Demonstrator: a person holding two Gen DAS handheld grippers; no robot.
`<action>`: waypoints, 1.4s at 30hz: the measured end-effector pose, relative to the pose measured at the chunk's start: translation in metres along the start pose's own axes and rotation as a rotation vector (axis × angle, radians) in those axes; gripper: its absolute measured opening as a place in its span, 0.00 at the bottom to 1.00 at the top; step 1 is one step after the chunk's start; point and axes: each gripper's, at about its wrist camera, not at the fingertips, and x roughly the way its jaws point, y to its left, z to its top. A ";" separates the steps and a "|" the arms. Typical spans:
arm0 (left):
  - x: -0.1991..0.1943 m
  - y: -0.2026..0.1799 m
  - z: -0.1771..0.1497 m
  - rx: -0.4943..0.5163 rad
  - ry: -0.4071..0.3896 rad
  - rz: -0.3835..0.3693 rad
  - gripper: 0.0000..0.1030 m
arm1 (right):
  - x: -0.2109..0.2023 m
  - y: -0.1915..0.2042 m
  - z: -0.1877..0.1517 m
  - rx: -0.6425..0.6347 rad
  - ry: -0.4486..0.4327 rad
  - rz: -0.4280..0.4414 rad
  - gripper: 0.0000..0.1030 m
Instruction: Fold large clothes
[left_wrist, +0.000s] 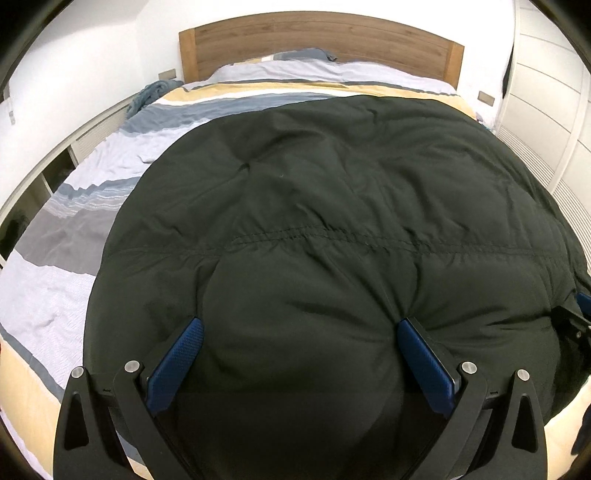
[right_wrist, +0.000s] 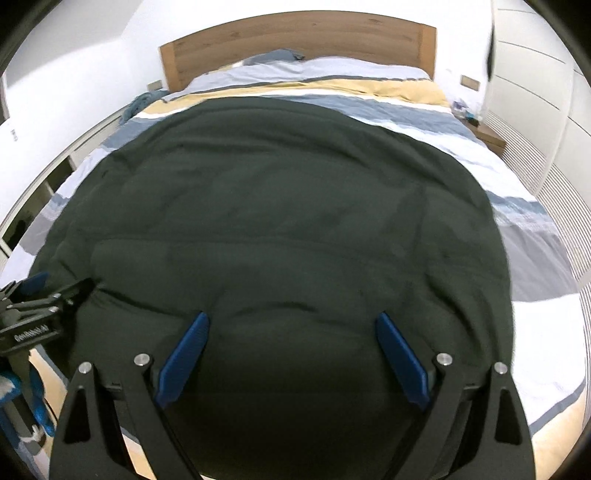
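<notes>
A large dark green padded garment (left_wrist: 332, 206) lies spread on the striped bed, its near edge puffed up. It also fills the right wrist view (right_wrist: 280, 221). My left gripper (left_wrist: 299, 325) is open, its blue fingers (left_wrist: 181, 358) pressed on either side of a bulge of the near edge. My right gripper (right_wrist: 291, 321) is open, its fingers (right_wrist: 399, 354) wide over the garment's near edge. The right gripper shows at the right edge of the left wrist view (left_wrist: 576, 321); the left gripper shows at the left in the right wrist view (right_wrist: 40, 306).
The bed has a striped blue, grey, yellow and white cover (left_wrist: 74, 229) and a wooden headboard (left_wrist: 317, 40). White wardrobe doors (left_wrist: 543, 96) stand to the right. A low shelf unit (left_wrist: 48, 166) runs along the left. A bedside table (right_wrist: 487, 136) stands far right.
</notes>
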 end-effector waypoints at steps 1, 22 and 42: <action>0.001 0.001 0.000 -0.001 0.000 -0.003 1.00 | 0.000 -0.006 -0.001 0.007 0.003 -0.010 0.90; 0.048 -0.011 0.097 0.037 0.010 -0.157 1.00 | 0.039 0.050 0.077 -0.139 -0.035 0.039 0.90; 0.067 0.096 0.133 -0.142 0.088 0.105 0.99 | 0.062 -0.123 0.107 0.128 0.102 -0.299 0.90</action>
